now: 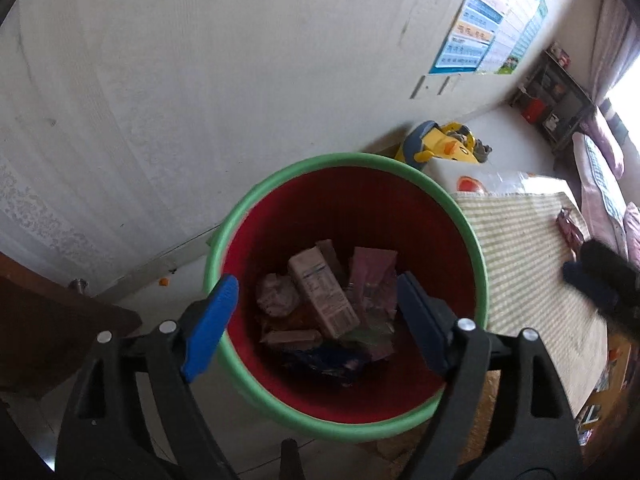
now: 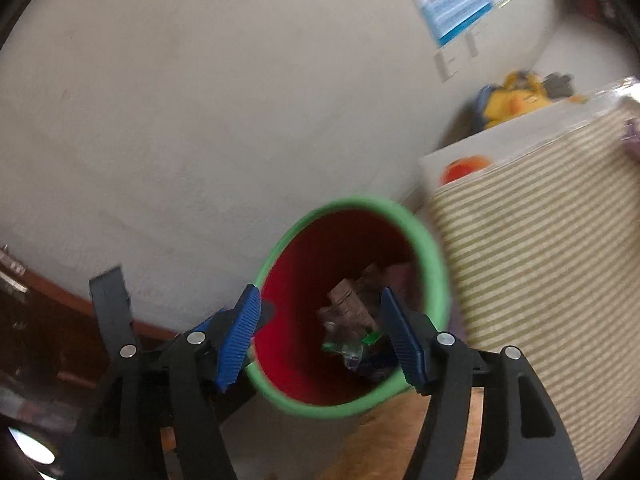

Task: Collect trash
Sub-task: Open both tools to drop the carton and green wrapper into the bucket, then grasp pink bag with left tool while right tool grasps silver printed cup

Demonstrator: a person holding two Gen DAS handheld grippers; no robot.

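Observation:
A red bin with a green rim [image 1: 224,232] stands on the floor by the wall. It holds trash: a tan carton [image 1: 324,296], a crumpled wrapper [image 1: 276,294] and a pink packet [image 1: 372,276]. My left gripper [image 1: 314,284] hangs over the bin's mouth, open, with nothing between its blue pads. In the blurred right wrist view the same bin [image 2: 432,264] lies ahead. My right gripper [image 2: 319,294] is open above it. A clear wrapper with green print [image 2: 348,346] lies loose inside the bin, below the jaws and touching neither pad.
A table with a green-striped cloth [image 1: 532,264] stands right of the bin, with a pink wrapper [image 1: 570,226] on it. A yellow duck toy [image 1: 444,144] sits behind. Dark wooden furniture [image 1: 48,320] stands at the left. A poster [image 1: 480,28] hangs on the wall.

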